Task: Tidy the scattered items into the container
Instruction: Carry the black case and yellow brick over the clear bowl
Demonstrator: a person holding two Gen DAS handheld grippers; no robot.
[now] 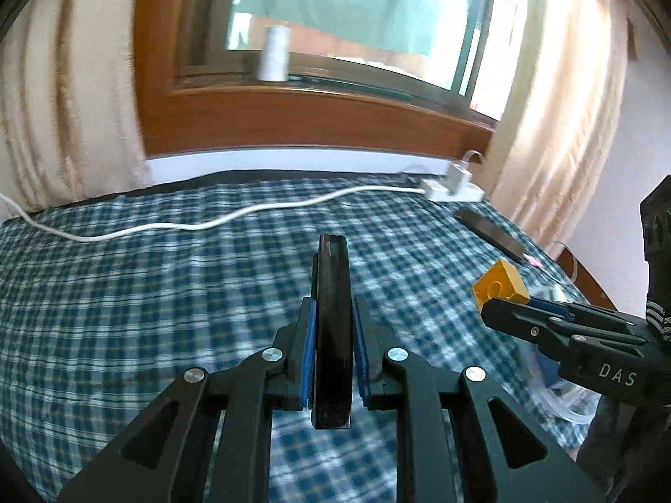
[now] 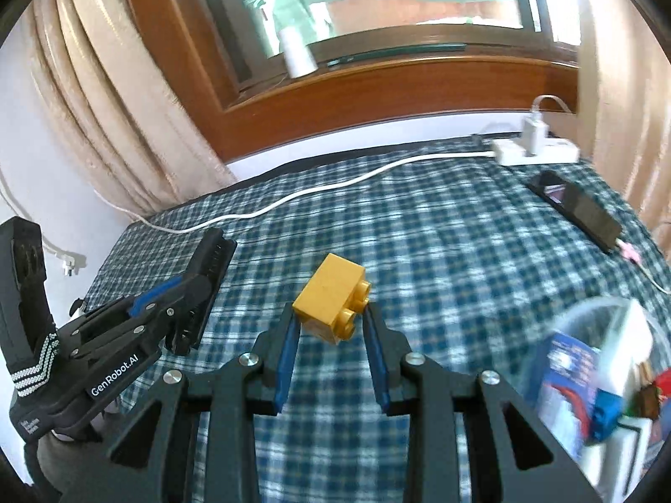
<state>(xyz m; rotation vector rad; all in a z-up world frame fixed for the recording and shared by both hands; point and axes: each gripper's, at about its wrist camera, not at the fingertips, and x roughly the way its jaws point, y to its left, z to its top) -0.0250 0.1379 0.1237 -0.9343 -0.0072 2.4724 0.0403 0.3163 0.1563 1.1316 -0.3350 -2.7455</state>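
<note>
2 tongs [image 1: 332, 327] [image 2: 331, 331], each gripping something

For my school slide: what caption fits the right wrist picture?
Right gripper carries a yellow toy brick above the checked cloth.

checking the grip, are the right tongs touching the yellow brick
Touching: the right wrist view shows the yellow brick pinched between the right tongs' blue pads.

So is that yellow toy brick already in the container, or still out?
Still out. The yellow brick is clamped between the right gripper's blue pads above the checked cloth; the clear container sits off to its right.
</note>
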